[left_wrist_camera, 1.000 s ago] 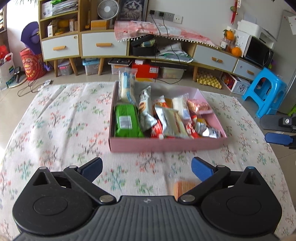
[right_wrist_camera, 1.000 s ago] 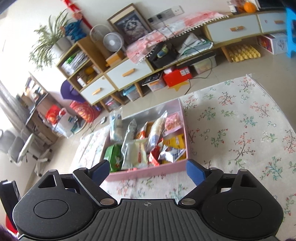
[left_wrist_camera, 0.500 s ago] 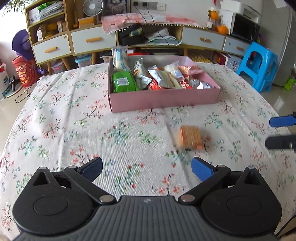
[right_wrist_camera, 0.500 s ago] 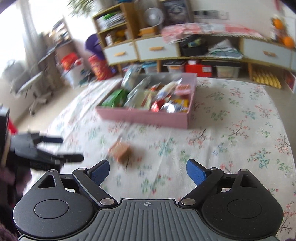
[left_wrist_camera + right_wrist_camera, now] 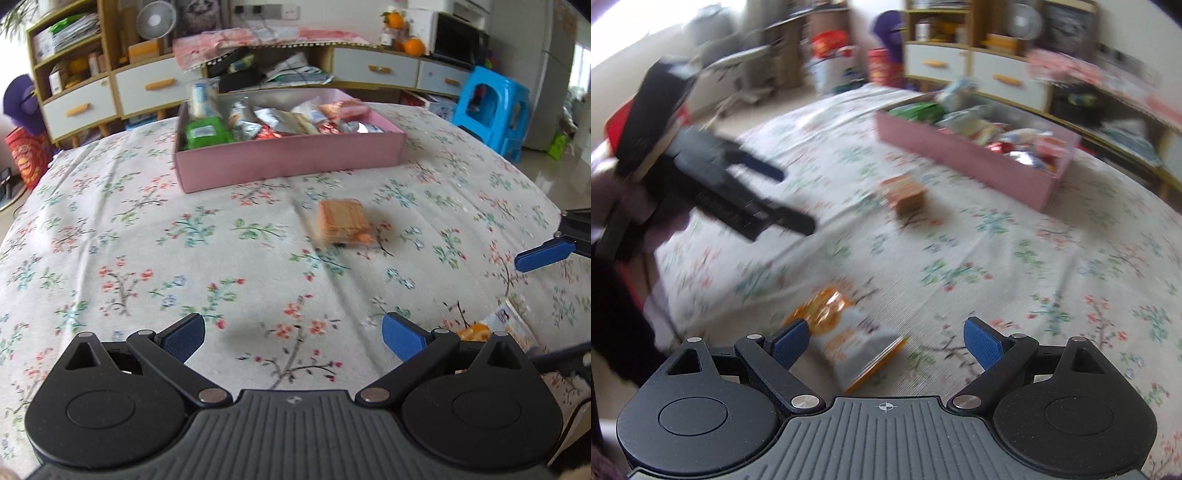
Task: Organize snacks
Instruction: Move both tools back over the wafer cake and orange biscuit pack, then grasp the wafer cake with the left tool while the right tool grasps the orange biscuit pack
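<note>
A pink box (image 5: 288, 157) full of wrapped snacks stands at the far side of the floral tablecloth; it also shows as the pink box (image 5: 975, 158). An orange cracker pack (image 5: 343, 221) lies loose in front of it, seen too as the cracker pack (image 5: 905, 194). A white-and-orange snack bag (image 5: 849, 339) lies close under my right gripper (image 5: 886, 341), whose jaws stand open above it without touching. The same bag (image 5: 495, 328) peeks out at the right. My left gripper (image 5: 291, 336) is open over bare cloth. Its body (image 5: 731, 195) appears at the left of the right wrist view.
Beyond the round table stand low cabinets (image 5: 147, 88) with drawers, a blue plastic stool (image 5: 491, 107), a fan and a microwave. The tablecloth (image 5: 147, 258) hangs over the table's edges on both sides. A dark sleeve (image 5: 617, 314) shows at the left.
Both grippers have drawn back from the pink box and sunk toward the table. The cracker pack and then the snack bag have come into view. The right view has rolled strongly.
</note>
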Available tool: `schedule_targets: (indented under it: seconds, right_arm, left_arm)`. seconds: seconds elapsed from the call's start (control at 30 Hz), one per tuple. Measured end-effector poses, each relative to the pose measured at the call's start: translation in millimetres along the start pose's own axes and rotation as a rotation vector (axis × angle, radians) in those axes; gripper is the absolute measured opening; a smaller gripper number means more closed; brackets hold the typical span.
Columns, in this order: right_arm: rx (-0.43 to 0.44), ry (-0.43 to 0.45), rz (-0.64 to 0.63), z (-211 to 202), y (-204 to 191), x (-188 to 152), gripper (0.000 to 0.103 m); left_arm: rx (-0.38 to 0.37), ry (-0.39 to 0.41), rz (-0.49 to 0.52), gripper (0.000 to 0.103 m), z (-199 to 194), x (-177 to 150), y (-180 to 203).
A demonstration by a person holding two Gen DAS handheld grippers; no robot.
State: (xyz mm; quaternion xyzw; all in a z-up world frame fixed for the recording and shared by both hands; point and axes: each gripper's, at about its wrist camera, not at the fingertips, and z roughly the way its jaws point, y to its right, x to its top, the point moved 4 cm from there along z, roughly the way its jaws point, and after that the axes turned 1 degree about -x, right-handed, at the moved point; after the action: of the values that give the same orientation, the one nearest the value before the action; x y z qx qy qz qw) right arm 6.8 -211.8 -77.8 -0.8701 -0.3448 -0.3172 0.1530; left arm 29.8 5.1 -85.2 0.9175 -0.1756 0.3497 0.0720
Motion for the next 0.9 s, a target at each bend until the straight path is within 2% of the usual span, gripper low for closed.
schedule_targets:
  seconds: [0.1, 0.13, 0.2, 0.53, 0.8, 0.9]
  right_arm:
    - [-0.009, -0.028, -0.068, 8.3, -7.4, -6.0, 0.093]
    - [-0.015, -0.012, -0.071, 9.0, -7.0, -6.7, 0.098]
    - [-0.023, -0.001, -0.077, 10.8, -4.9, -6.9, 0.101]
    - [-0.054, 0.065, 0.050, 25.7, 25.9, -0.8, 0.102]
    - [-0.084, 0.094, 0.080, 34.1, 42.2, 6.7, 0.102]
    - [-0.084, 0.091, 0.074, 35.0, 44.4, 8.3, 0.101]
  left_arm:
    - [-0.004, 0.014, 0.027, 0.103, 5.7, -4.2, 6.1]
    - [-0.002, 0.031, 0.036, 0.103, 5.5, -4.5, 8.2]
    - [-0.004, 0.046, 0.050, 0.103, 7.2, -3.6, 10.6]
    - [-0.017, 0.091, 0.078, 0.103, 24.9, 13.2, 21.4]
    - [-0.019, 0.098, 0.080, 0.103, 35.6, 25.2, 25.8]
    - [-0.024, 0.102, 0.082, 0.100, 37.0, 28.6, 27.9]
